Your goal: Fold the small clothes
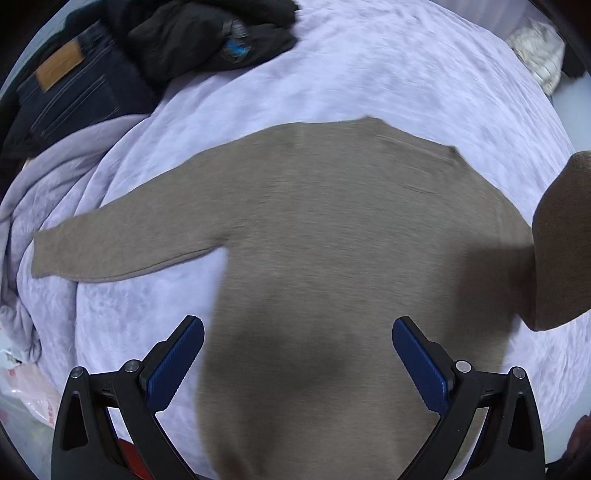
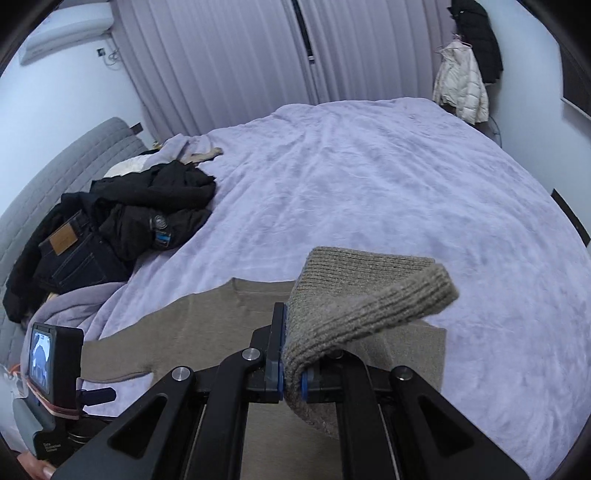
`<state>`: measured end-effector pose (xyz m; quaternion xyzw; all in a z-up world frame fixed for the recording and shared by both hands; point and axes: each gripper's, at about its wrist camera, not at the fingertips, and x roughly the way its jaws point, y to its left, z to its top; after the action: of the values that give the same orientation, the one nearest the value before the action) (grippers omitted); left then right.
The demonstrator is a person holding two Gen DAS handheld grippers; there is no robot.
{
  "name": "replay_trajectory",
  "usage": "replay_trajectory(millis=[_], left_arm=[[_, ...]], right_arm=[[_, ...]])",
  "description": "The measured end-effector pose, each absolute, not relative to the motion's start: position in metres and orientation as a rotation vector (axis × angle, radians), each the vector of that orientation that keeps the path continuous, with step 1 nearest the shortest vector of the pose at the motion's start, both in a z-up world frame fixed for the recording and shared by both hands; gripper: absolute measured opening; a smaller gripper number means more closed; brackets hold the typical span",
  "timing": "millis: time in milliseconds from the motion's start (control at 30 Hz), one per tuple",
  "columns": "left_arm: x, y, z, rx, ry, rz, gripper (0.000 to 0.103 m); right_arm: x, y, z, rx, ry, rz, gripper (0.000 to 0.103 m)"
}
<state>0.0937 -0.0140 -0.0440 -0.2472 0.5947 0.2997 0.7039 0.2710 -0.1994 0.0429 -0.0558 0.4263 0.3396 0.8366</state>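
A taupe knit sweater point(image 1: 332, 240) lies flat on the lavender bedspread point(image 1: 388, 74), its left sleeve point(image 1: 122, 243) stretched out to the left. My left gripper point(image 1: 297, 332) hovers open over the sweater's lower body, holding nothing. My right gripper point(image 2: 291, 369) is shut on the sweater's right sleeve cuff point(image 2: 351, 306) and holds it lifted above the sweater body point(image 2: 207, 332). The lifted sleeve also shows at the right edge of the left wrist view point(image 1: 561, 251).
A pile of black clothes point(image 2: 155, 206) and dark jeans point(image 2: 70, 251) lies at the bed's left, also in the left wrist view point(image 1: 192, 33). A grey headboard point(image 2: 55, 170), curtains point(image 2: 240, 55) and hanging jackets point(image 2: 461, 85) stand around. The left gripper's camera unit point(image 2: 48, 362) shows lower left.
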Motion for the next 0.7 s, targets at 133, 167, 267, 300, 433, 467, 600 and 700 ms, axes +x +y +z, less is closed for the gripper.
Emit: replay_trajectory(millis=[133,167,267,300,433,467,600,700], left_arm=[[0.053,0.024,-0.056,-0.603,1.322,0.703,0.102],[0.043,0.032,-0.060,-0.617,1.325,0.706,0.102],[0.018,0.050,-0.072,-0.627,1.341,0.721,0.102],[0.011,0.055,-0.075,-0.633,1.348,0.723,0.102],[-0.011,0.069,-0.083,-0.647,1.357,0.729,0.102],[-0.015,0.073,-0.085,-0.653,1.356,0.729,0.102],[-0.017,0.081,-0.086,-0.689,1.339,0.728,0.102],[-0.003,0.078,-0.082,-0.690,1.305,0.715,0.102]], right_arm=[[0.245,-0.130,0.011,-0.190,0.940,0.759,0.006],[0.238,-0.114,-0.001,-0.217,0.949,0.766,0.006],[0.220,-0.068,-0.048,-0.307,0.991,0.776,0.006],[0.217,-0.057,-0.063,-0.341,1.000,0.768,0.006],[0.203,-0.023,-0.121,-0.464,1.091,0.771,0.010],[0.198,-0.017,-0.132,-0.493,1.125,0.796,0.014],[0.169,-0.017,-0.131,-0.599,1.095,0.865,0.065],[0.164,-0.056,-0.104,-0.596,1.012,0.804,0.072]])
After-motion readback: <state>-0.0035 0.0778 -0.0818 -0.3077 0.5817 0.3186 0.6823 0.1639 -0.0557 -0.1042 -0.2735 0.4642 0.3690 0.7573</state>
